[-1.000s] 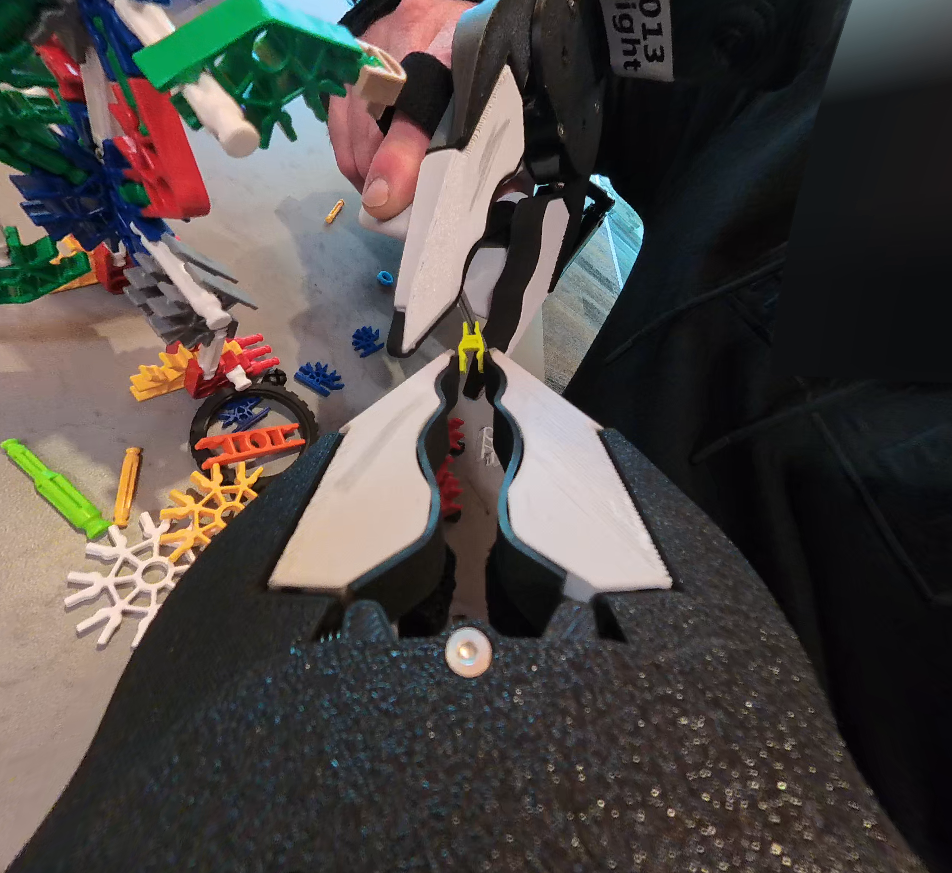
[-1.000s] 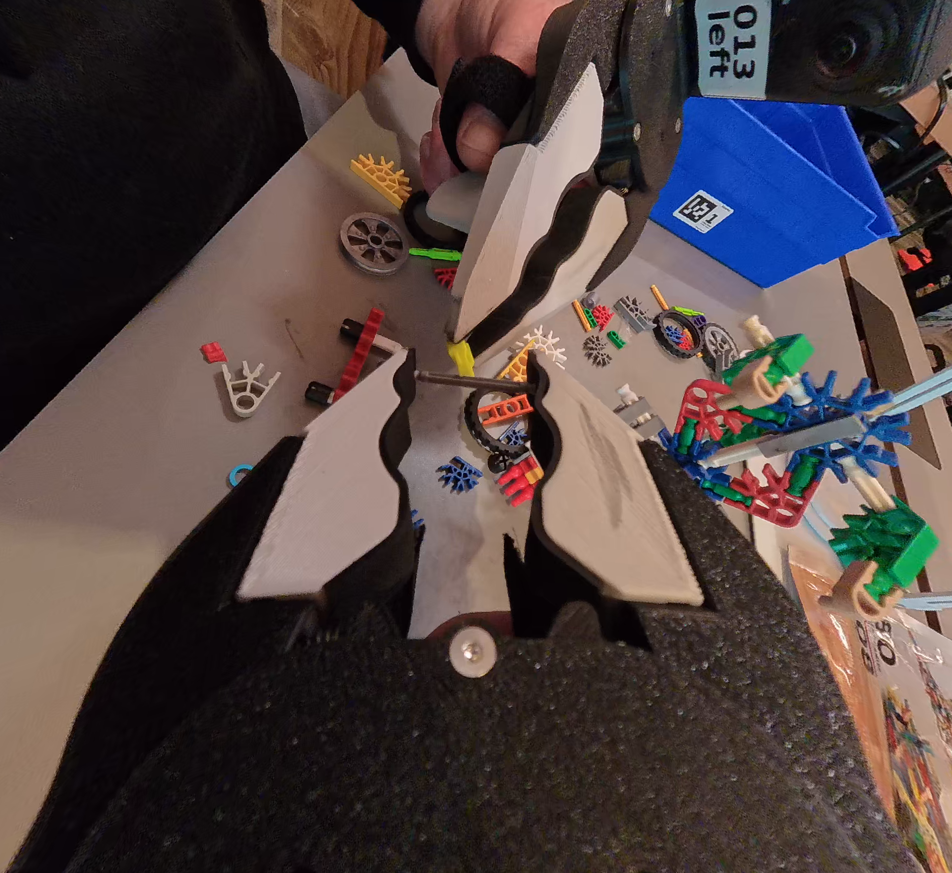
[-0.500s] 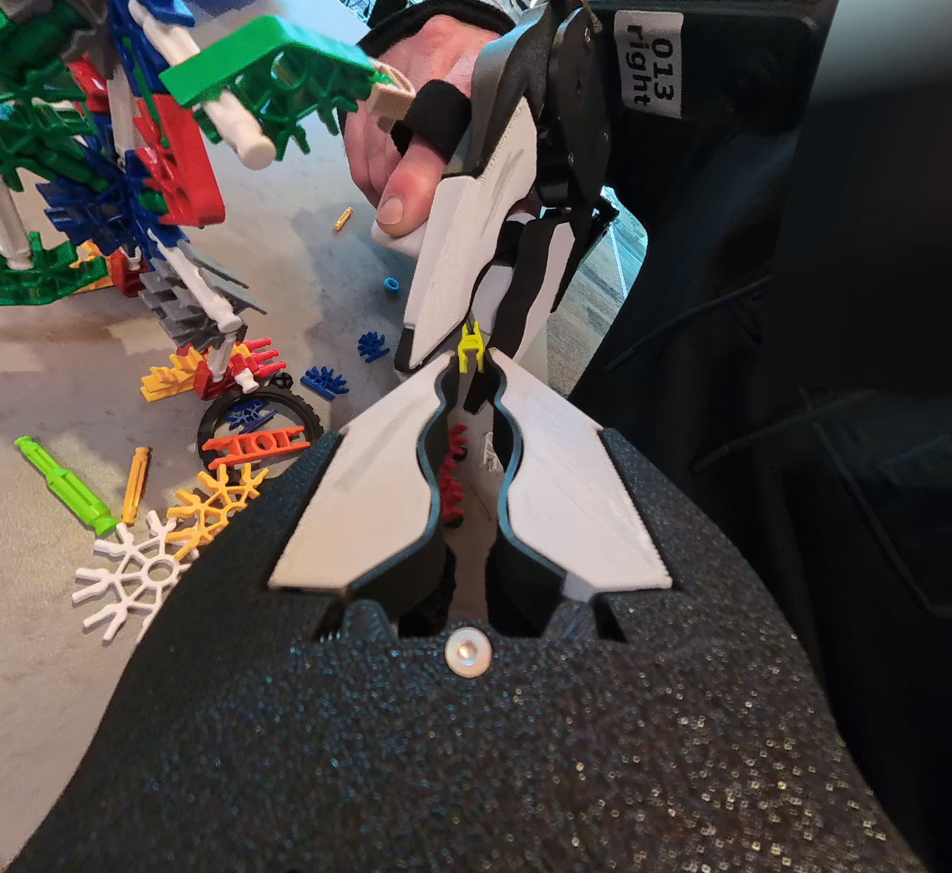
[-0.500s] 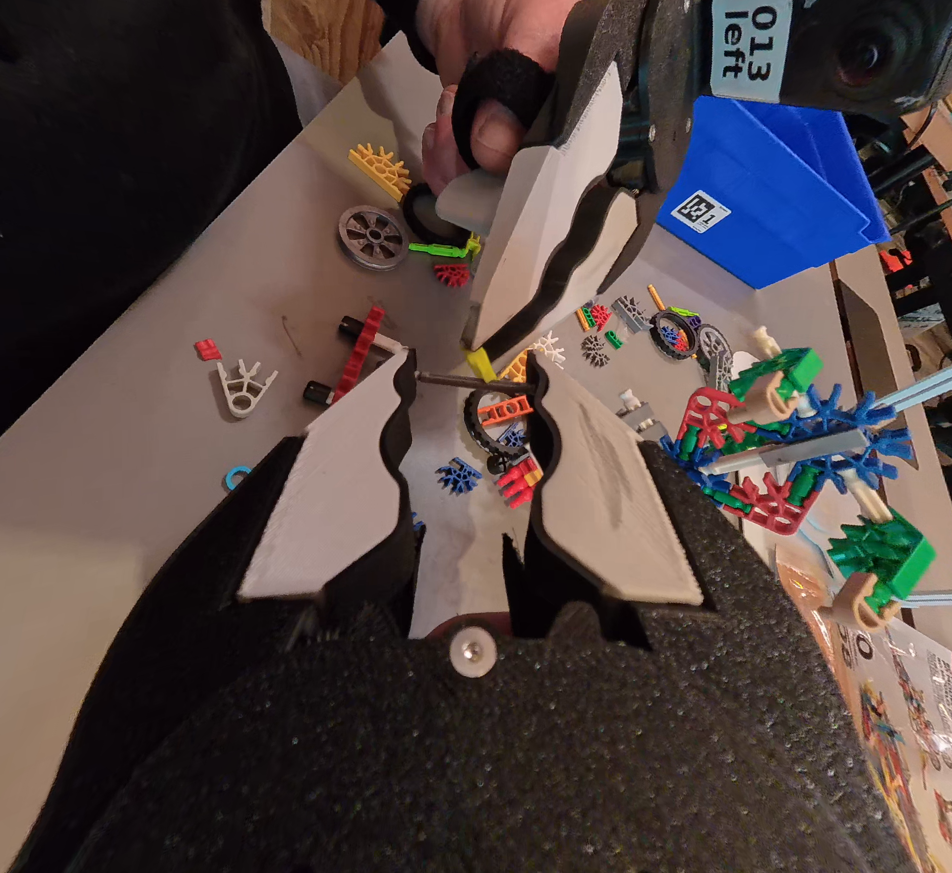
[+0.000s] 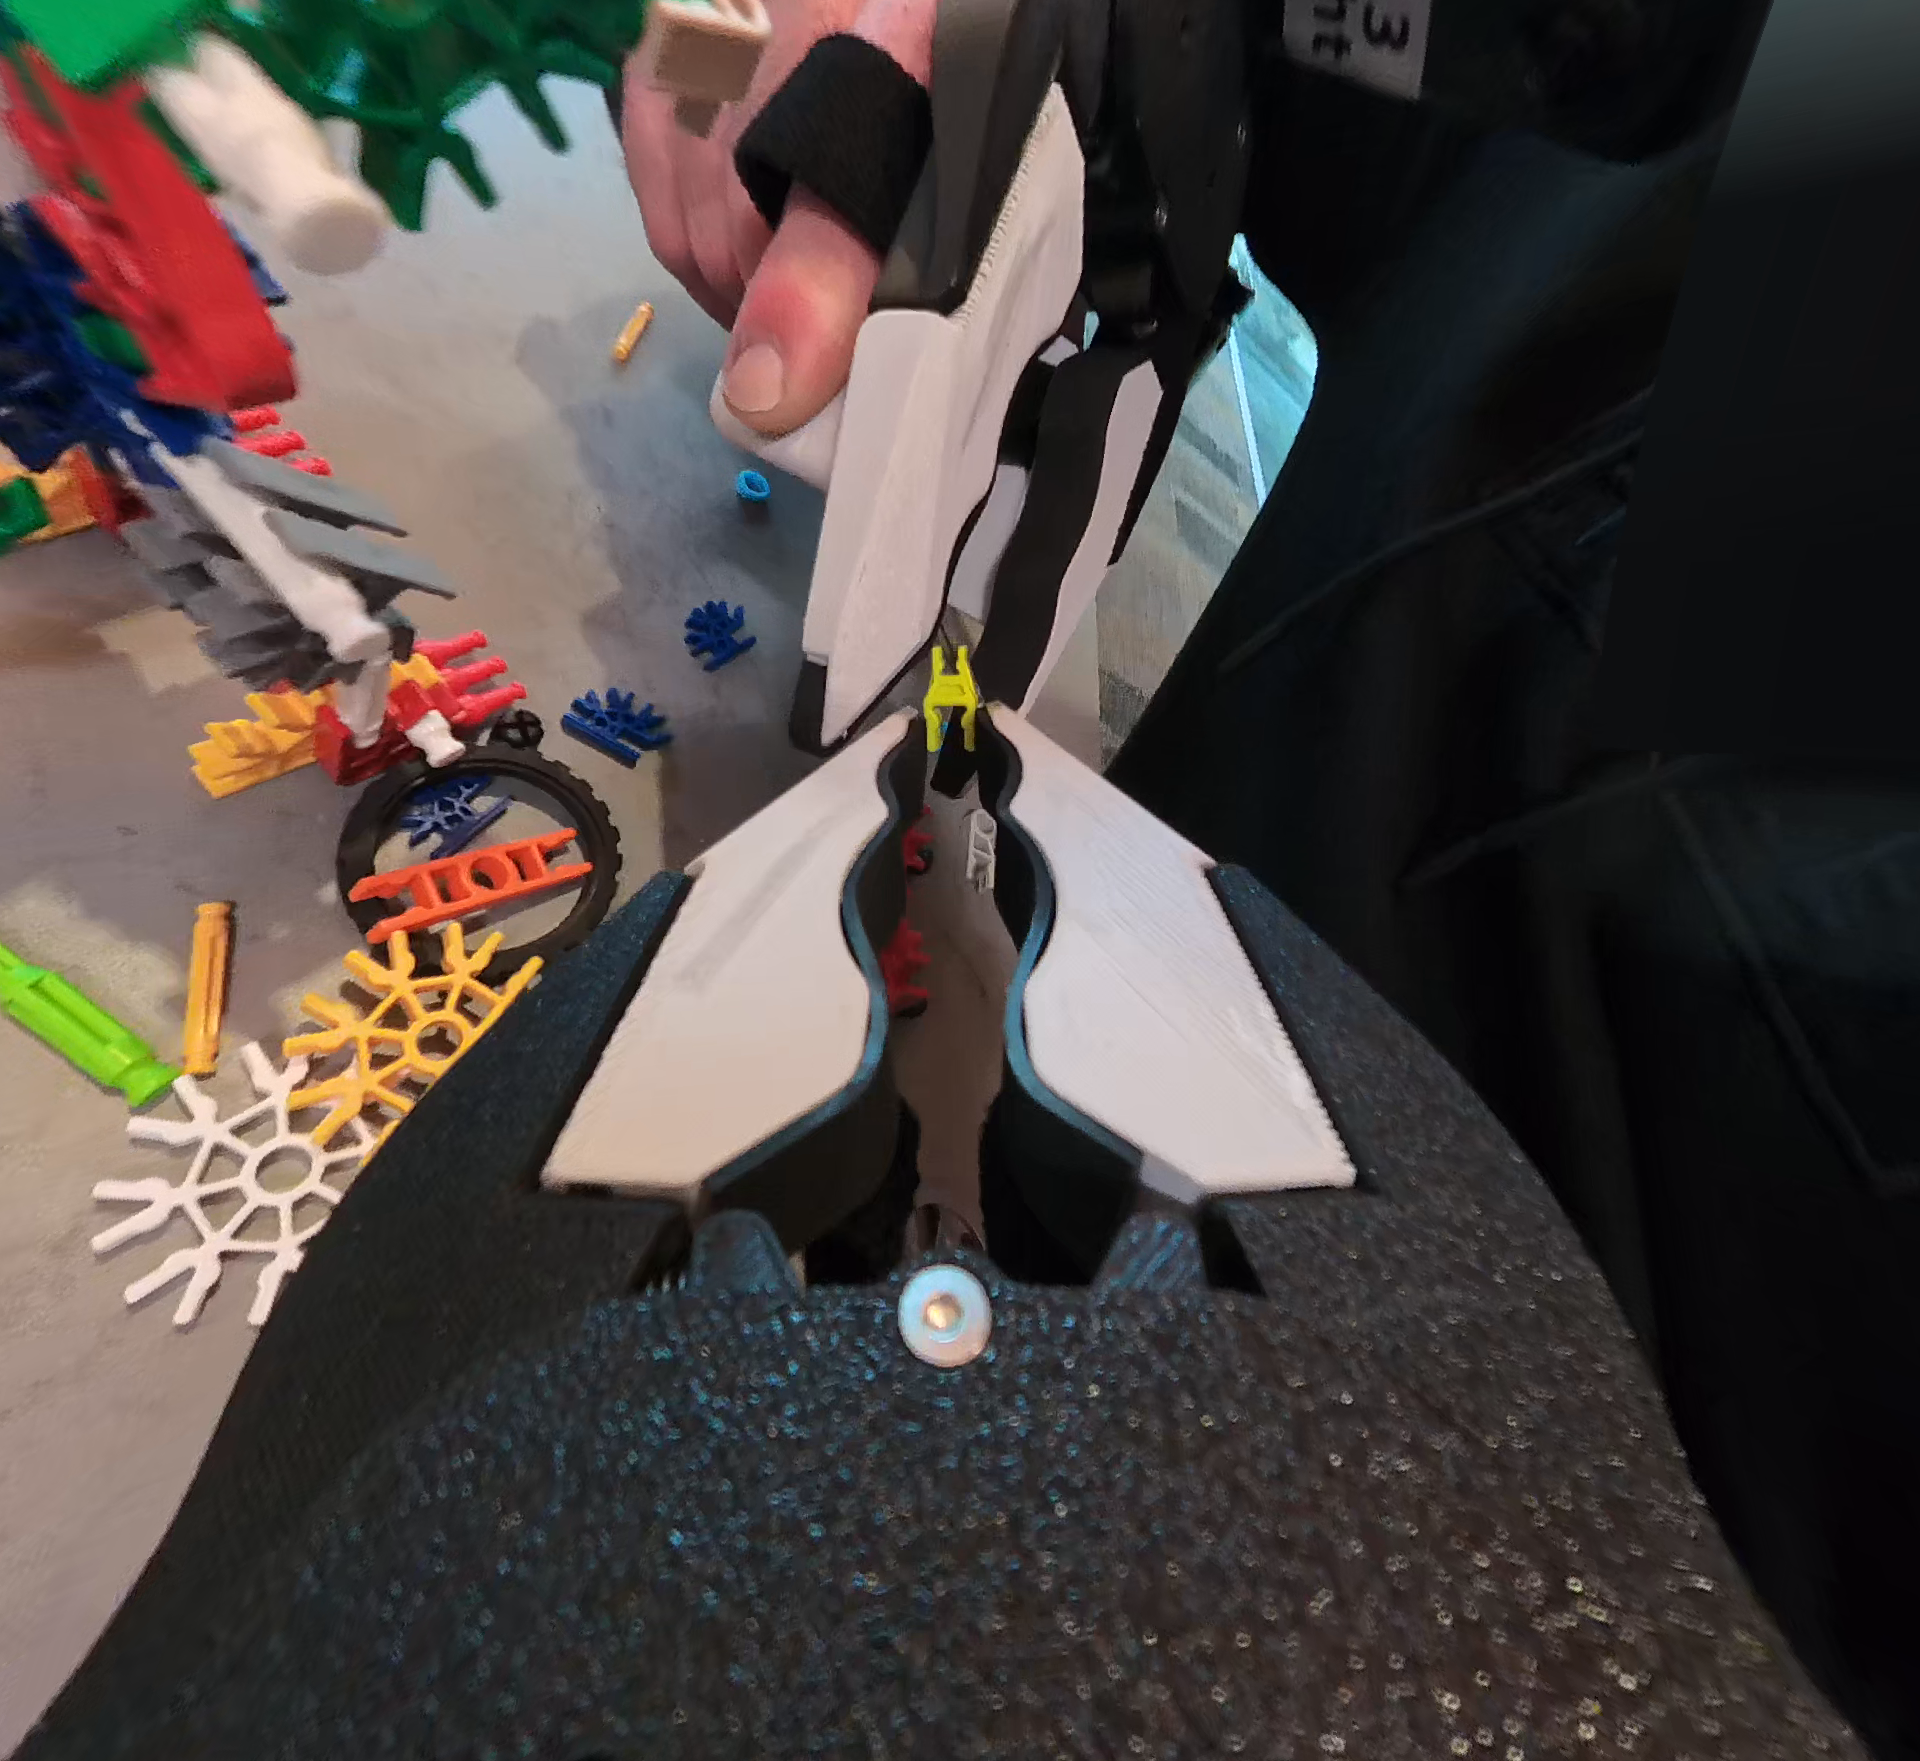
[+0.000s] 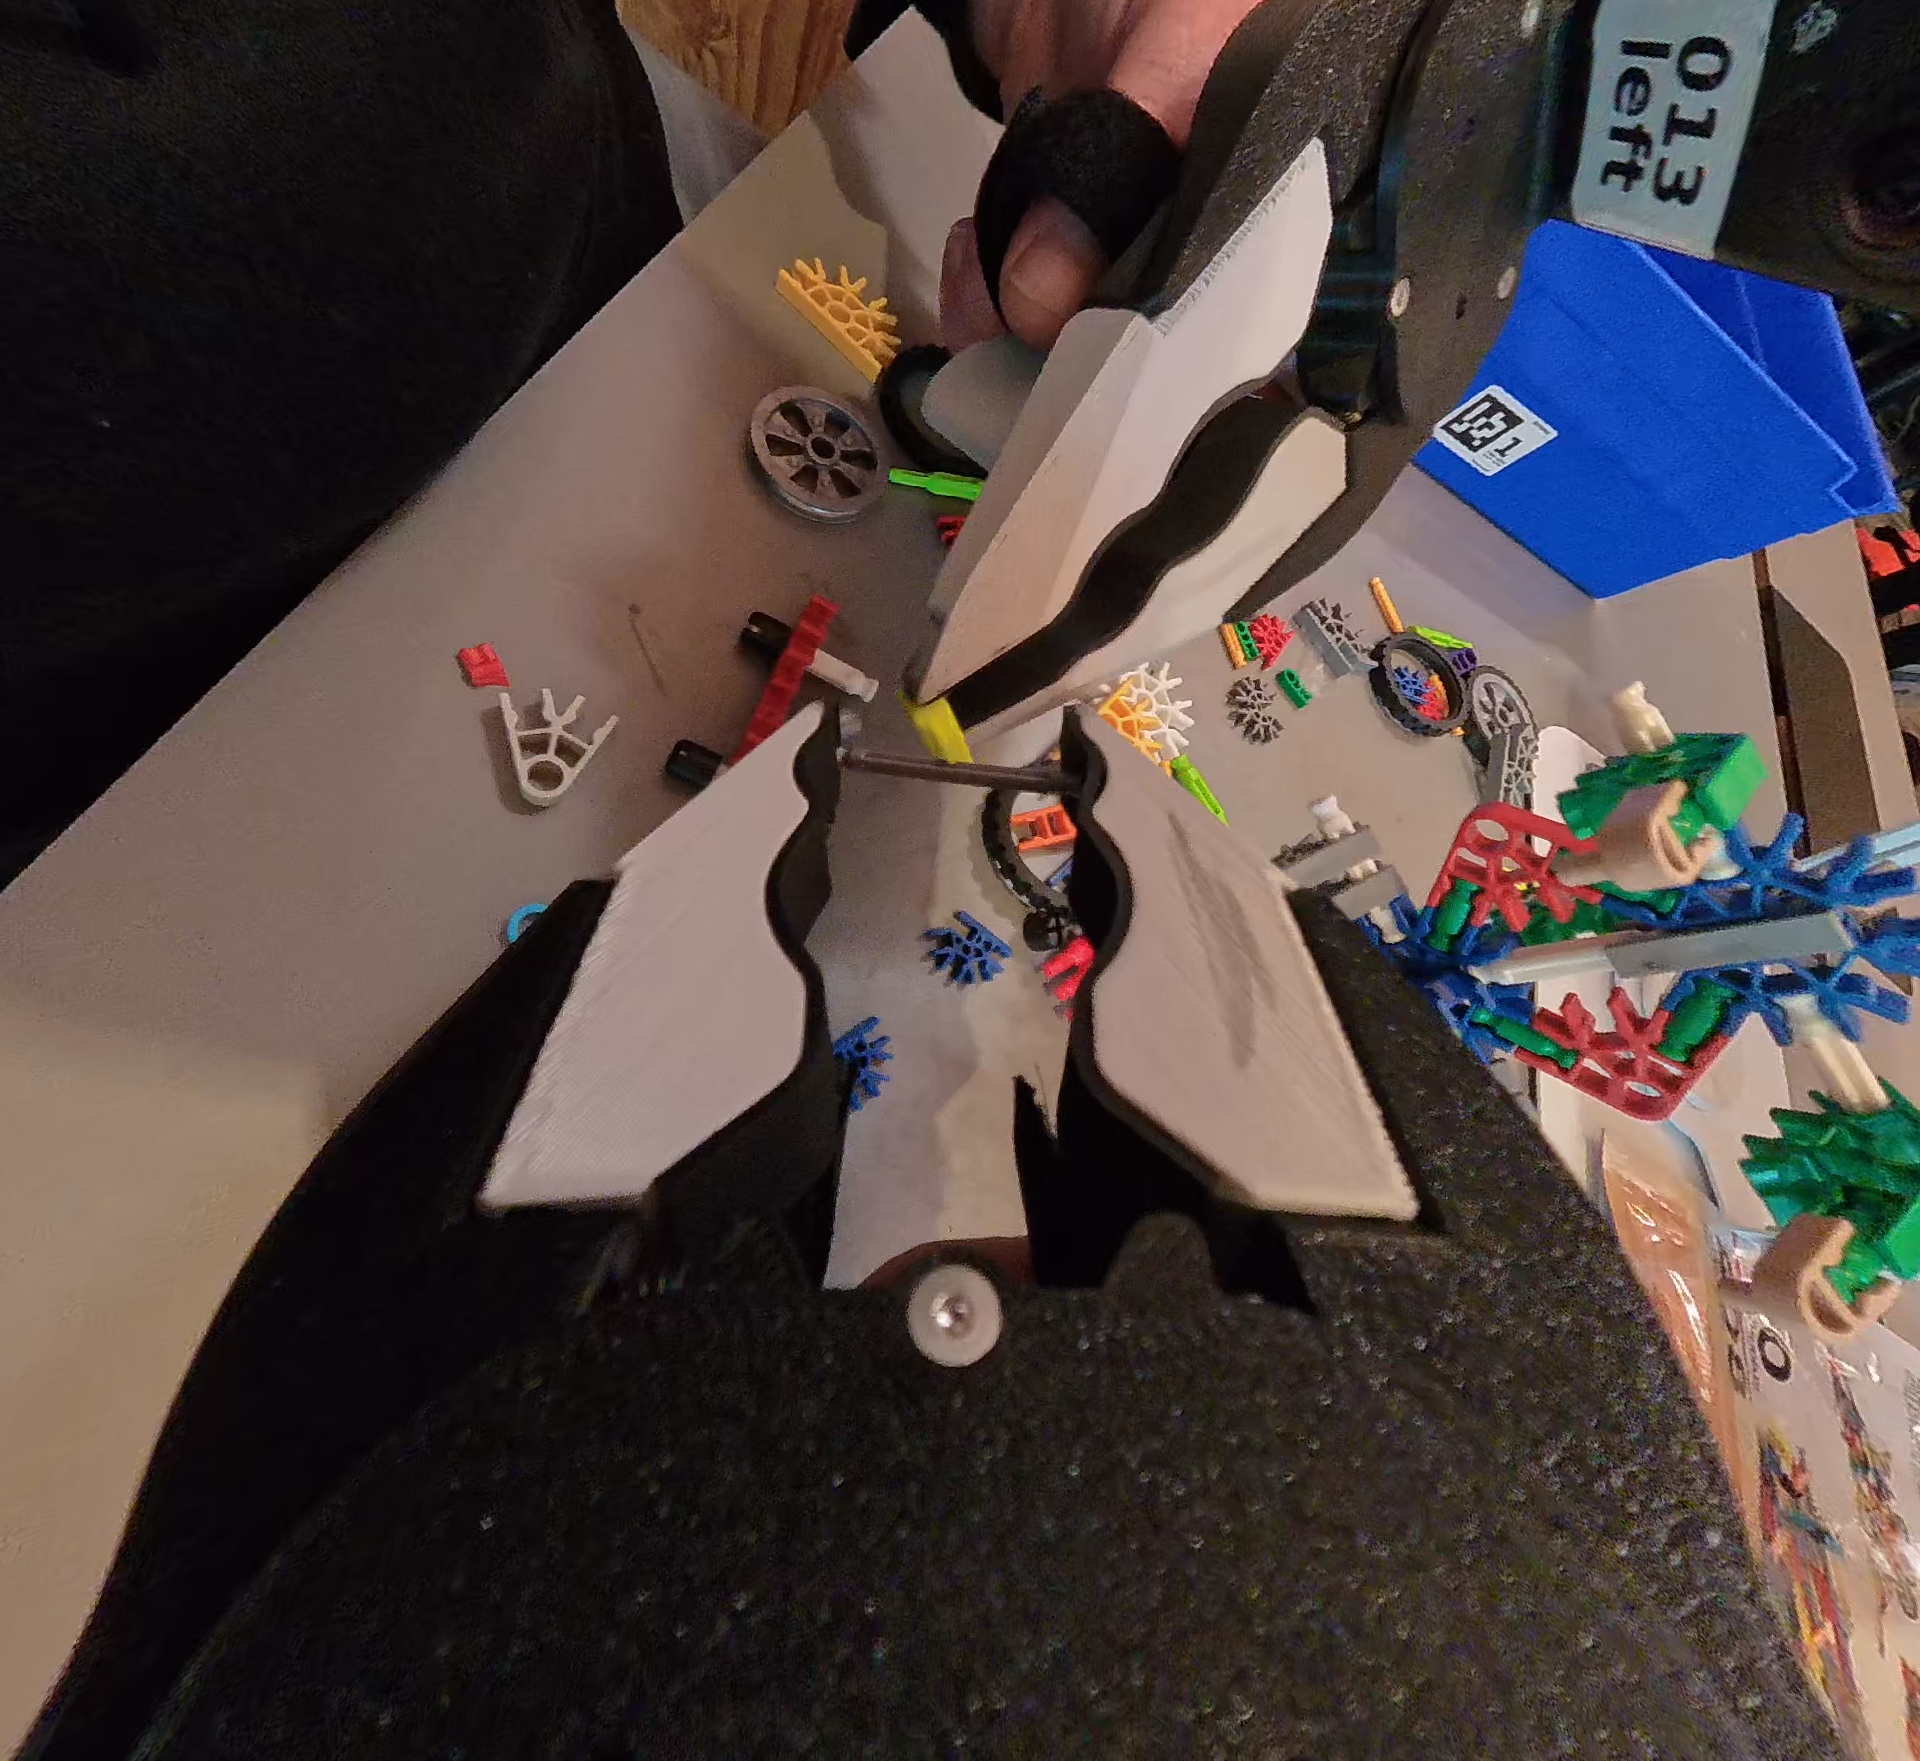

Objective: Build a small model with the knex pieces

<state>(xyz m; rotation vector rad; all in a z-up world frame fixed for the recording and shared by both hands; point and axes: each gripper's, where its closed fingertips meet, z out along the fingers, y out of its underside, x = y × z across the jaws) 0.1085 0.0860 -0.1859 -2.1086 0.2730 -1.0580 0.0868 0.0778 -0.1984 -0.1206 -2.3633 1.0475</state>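
My left gripper [image 5: 951, 737] is shut on a small yellow clip piece [image 5: 951, 688] at its tips. My right gripper [image 6: 951, 766] is shut on a thin dark rod [image 6: 966, 769] that spans crosswise between its fingertips. The two grippers meet tip to tip above the grey table [image 6: 312, 880]. In the right wrist view the left gripper [image 6: 925, 693] comes down from the upper right, and the yellow piece [image 6: 940, 732] reaches the rod. In the left wrist view the right gripper [image 5: 914, 709] hangs just above the yellow piece. A hand holds each gripper.
A built model of blue, red, green and grey pieces [image 6: 1621, 932] stands to one side and also shows in the left wrist view [image 5: 156, 309]. Loose parts lie about: a black tyre [image 5: 478, 859], a white snowflake connector [image 5: 239, 1181], a grey wheel [image 6: 821, 454]. A blue bin [image 6: 1621, 423] stands at the back. The grippers are tip to tip, or close to it. Between my right fingertips and the grey wheel [image 6: 821, 454] there is roughly 10 cm.
The two grippers have drawn closer together. The yellow piece has come up against the dark rod. Both stay shut on their pieces.
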